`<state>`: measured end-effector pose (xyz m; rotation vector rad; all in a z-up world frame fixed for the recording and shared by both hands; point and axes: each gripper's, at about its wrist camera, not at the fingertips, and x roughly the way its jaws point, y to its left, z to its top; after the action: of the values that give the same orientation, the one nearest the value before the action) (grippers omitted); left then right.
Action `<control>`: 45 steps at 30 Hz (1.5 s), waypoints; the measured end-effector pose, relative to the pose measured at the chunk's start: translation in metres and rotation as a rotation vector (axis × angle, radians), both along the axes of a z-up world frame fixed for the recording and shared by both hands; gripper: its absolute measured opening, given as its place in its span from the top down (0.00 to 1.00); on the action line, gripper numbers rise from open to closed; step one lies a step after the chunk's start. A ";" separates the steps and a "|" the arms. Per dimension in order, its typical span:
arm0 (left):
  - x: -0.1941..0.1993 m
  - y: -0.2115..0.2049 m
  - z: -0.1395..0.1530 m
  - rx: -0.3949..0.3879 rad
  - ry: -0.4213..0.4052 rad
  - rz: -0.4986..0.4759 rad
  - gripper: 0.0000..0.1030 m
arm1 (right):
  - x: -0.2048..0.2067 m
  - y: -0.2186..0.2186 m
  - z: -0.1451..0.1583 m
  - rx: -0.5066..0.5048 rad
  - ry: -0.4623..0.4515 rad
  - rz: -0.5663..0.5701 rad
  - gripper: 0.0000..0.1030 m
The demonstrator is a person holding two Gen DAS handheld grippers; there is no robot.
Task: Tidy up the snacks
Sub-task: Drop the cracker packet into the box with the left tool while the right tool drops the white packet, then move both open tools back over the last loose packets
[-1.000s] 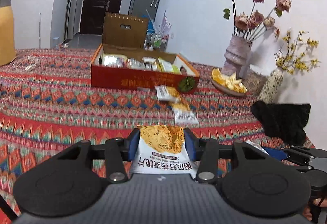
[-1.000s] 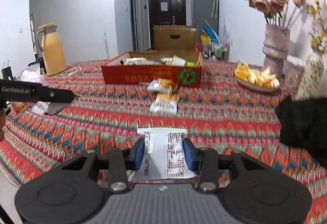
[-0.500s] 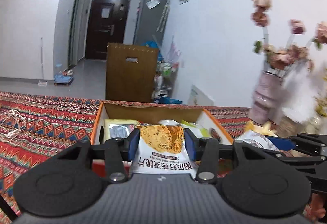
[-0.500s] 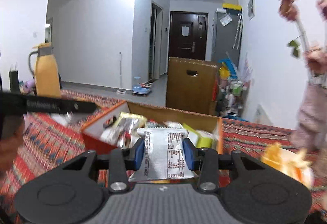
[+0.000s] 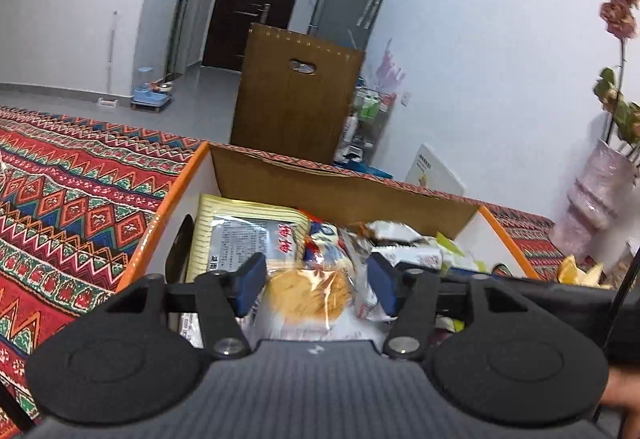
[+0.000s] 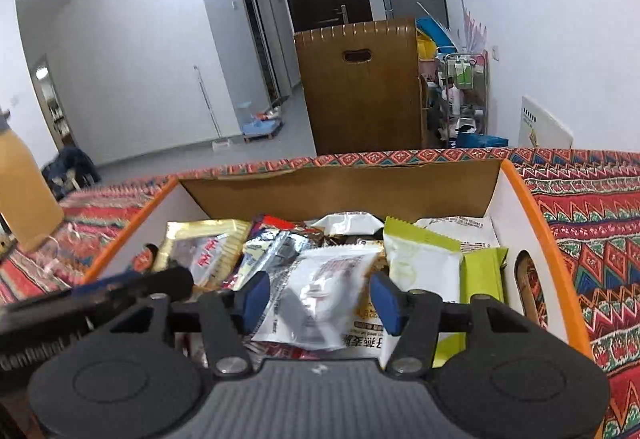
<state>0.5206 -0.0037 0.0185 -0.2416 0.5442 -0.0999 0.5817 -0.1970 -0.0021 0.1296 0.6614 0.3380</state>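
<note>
An orange-rimmed cardboard box (image 5: 168,205) (image 6: 532,207) full of snack packets sits on the patterned tablecloth. My left gripper (image 5: 316,285) hangs over the box with its jaws open; the oat-crisp packet (image 5: 308,299) lies loose between them, blurred, free of the pads. My right gripper (image 6: 318,295) is also open over the box; the silver-white packet (image 6: 320,303) lies tilted between its fingers, free of them. The right gripper's arm (image 5: 560,299) crosses the left wrist view; the left gripper's arm (image 6: 100,295) crosses the right wrist view.
A patterned tablecloth (image 5: 68,199) covers the table. A brown chair back (image 5: 296,91) (image 6: 360,87) stands behind the box. A pink vase of dried flowers (image 5: 596,207) and a plate of orange slices (image 5: 580,271) sit to the right. A yellow thermos (image 6: 20,191) stands at far left.
Both grippers travelled forward from the table's near side to above the box, then opened. Both packets have come free of the pads and are dropping into the box.
</note>
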 end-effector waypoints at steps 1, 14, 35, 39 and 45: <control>-0.002 0.001 0.003 0.004 -0.006 -0.001 0.41 | -0.005 -0.004 0.003 0.006 -0.014 0.003 0.46; -0.112 0.013 0.082 0.129 -0.091 -0.051 0.29 | -0.125 -0.049 0.089 -0.114 -0.200 0.061 0.37; -0.411 0.021 0.025 0.180 -0.062 -0.006 0.02 | -0.443 -0.106 0.030 -0.171 -0.250 0.021 0.05; -0.424 0.025 0.000 0.164 0.018 -0.007 0.02 | -0.463 -0.113 -0.003 -0.110 -0.176 -0.001 0.05; -0.427 0.030 -0.010 0.178 0.042 0.000 0.02 | -0.478 -0.112 -0.023 -0.144 -0.123 -0.043 0.05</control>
<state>0.0933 0.0259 0.0089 -0.0699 0.5917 -0.0463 0.1037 -0.3091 -0.0249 -0.0140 0.5586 0.2537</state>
